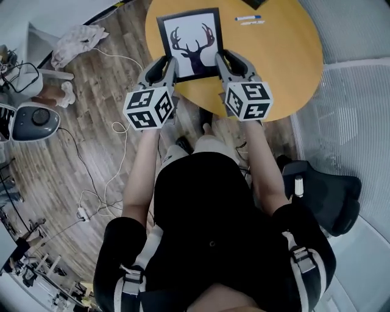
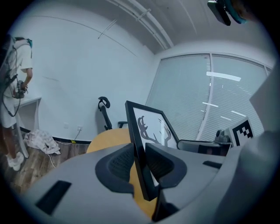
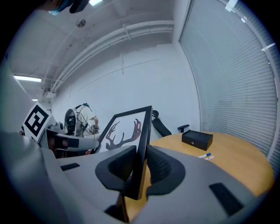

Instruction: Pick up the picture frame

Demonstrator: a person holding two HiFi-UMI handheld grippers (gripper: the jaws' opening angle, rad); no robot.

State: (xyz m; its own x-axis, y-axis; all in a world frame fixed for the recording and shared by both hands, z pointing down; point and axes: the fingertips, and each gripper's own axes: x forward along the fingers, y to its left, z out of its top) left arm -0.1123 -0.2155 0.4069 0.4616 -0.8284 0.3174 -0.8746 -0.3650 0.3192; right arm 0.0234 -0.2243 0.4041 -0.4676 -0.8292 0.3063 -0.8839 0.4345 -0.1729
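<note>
Wooden round table [image 1: 286, 55] lies under the picture frame [image 1: 190, 42], clamped by left gripper [image 1: 167, 64] and right gripper [image 1: 226, 61].

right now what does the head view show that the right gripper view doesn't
Only the head view: the wood-plank floor, a pale crumpled cloth lying on it, and the person's black-clothed torso seen from above.
Only the right gripper view: the white ceiling pipes, and the right gripper up close, shut on the edge of the black picture frame with a deer silhouette.
Both: that frame, the round wooden table and the blue-capped pen.
</note>
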